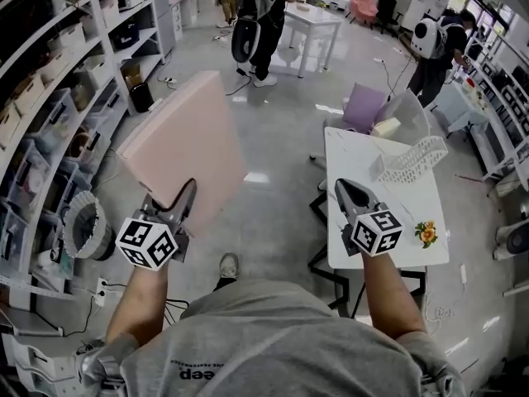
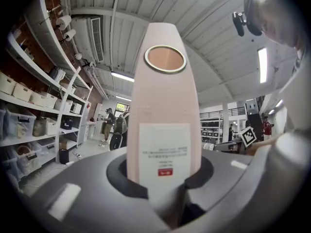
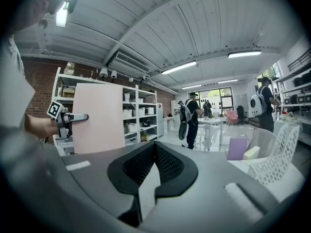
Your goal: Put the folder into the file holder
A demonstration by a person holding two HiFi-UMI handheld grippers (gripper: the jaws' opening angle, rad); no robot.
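Note:
The pink folder [image 1: 186, 143] is held up in the air at the left, over the floor, and tilts away from me. My left gripper [image 1: 172, 201] is shut on its lower edge. In the left gripper view the folder's spine [image 2: 165, 106], with a ring hole and a white label, stands between the jaws of that gripper [image 2: 165, 181]. The white perforated file holder [image 1: 411, 161] lies on the white table [image 1: 364, 151] at the right. My right gripper [image 1: 343, 190] hovers over the table's near left part, shut and with nothing in it. The right gripper view shows the folder [image 3: 99, 118] at its left and the file holder [image 3: 281, 152] at its right.
A yellow flower-shaped item [image 1: 426, 232] lies on the table's near right corner. A purple pad and a chair [image 1: 364, 106] stand behind the table. Shelves [image 1: 50, 98] line the left wall, with a round white basket [image 1: 87, 226] on the floor. People stand at the back.

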